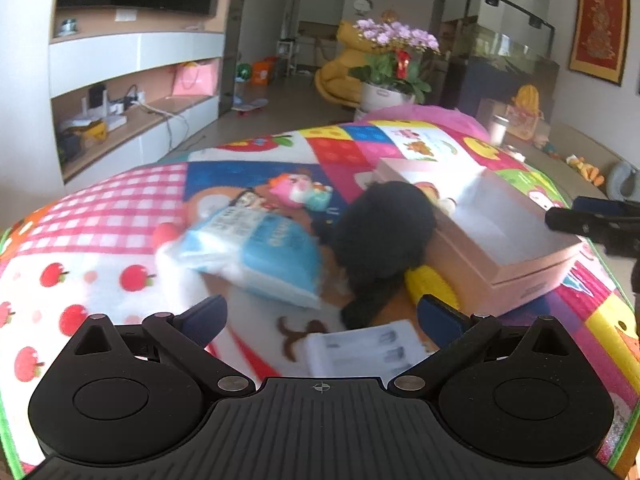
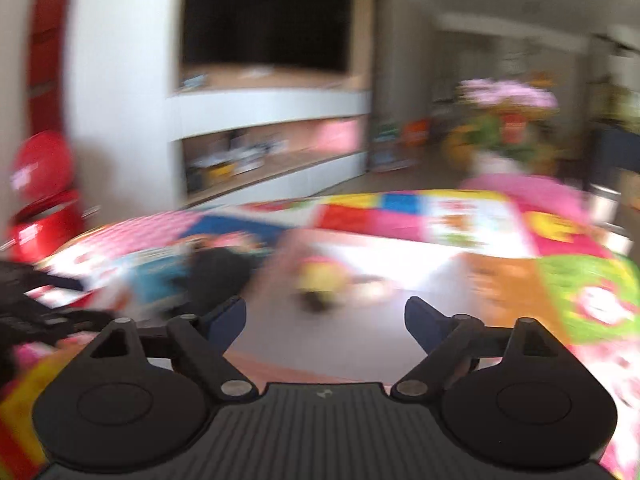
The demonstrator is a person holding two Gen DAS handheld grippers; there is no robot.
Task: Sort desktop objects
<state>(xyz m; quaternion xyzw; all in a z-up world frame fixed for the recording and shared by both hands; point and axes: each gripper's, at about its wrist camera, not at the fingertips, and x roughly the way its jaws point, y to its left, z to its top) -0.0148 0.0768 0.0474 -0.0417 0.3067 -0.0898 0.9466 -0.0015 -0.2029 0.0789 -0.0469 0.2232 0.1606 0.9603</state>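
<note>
The left tool [image 1: 320,312] hangs above the colourful patchwork surface [image 1: 100,216] with its blue-padded fingers [image 1: 208,314] spread wide and nothing between them. Just below and ahead of it lies a white plastic tray [image 1: 360,350] with small slots, and beyond that a black fluffy object [image 1: 380,236] rests against the near wall of an open pink box [image 1: 516,264], whose pale inside shows bare. A yellow object [image 1: 430,280] sits tucked between the black fluff and the box's side, touching both. To the left of the fluff lies a blue and white packet [image 1: 256,256], tilted and slightly blurred, with a small pink toy figure [image 1: 300,194] just behind it. The right tool [image 2: 324,320] also stands spread apart and holds nothing, above the box's pale interior [image 2: 340,332]. Its view is heavily smeared by motion, so the small yellow and dark shape [image 2: 320,284] ahead of it, seemingly inside the box, cannot be identified with any certainty. In the left view the tip of the right tool [image 1: 592,220] shows at the far right edge, beside the box's far end. A potted plant with purple flowers [image 1: 394,64] stands past the surface's far side.
</note>
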